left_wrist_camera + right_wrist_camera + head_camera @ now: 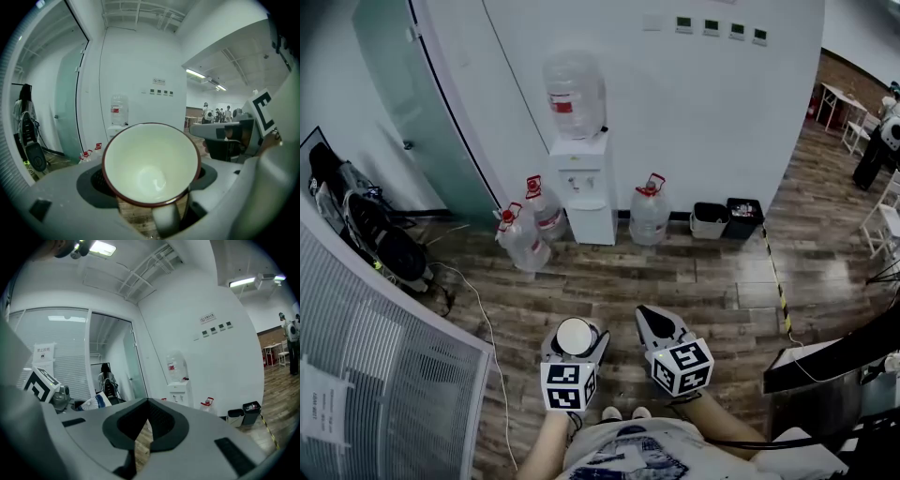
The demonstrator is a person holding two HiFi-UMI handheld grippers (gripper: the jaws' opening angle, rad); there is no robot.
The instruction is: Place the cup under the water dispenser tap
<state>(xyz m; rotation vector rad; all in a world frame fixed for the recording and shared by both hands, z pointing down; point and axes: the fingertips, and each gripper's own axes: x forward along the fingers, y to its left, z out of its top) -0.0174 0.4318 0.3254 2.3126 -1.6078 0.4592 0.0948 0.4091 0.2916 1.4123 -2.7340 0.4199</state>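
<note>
Holding check, left side: the left gripper has its jaws spread wide and clamped on the cup, one jaw on each side of the cup wall. In the left gripper view the cup fills the space between the jaws, its mouth turned toward the camera. It is pale inside, with a dark red rim and nothing in it. Its handle points back toward the camera, low in the frame.

Right gripper: jaws together, with only a thin slit of floor showing between the pads. It carries nothing. It sits just beside the left gripper, both in front of the person's body.

Cup location: in the left gripper, above the wooden floor and well apart from the water dispenser. It is not yet under the tap.

The dispenser stands against the white wall with a large bottle on top. Two spare bottles are on the floor to its left in the head view and one more is to its right. Two bins stand farther right along the wall.
</note>
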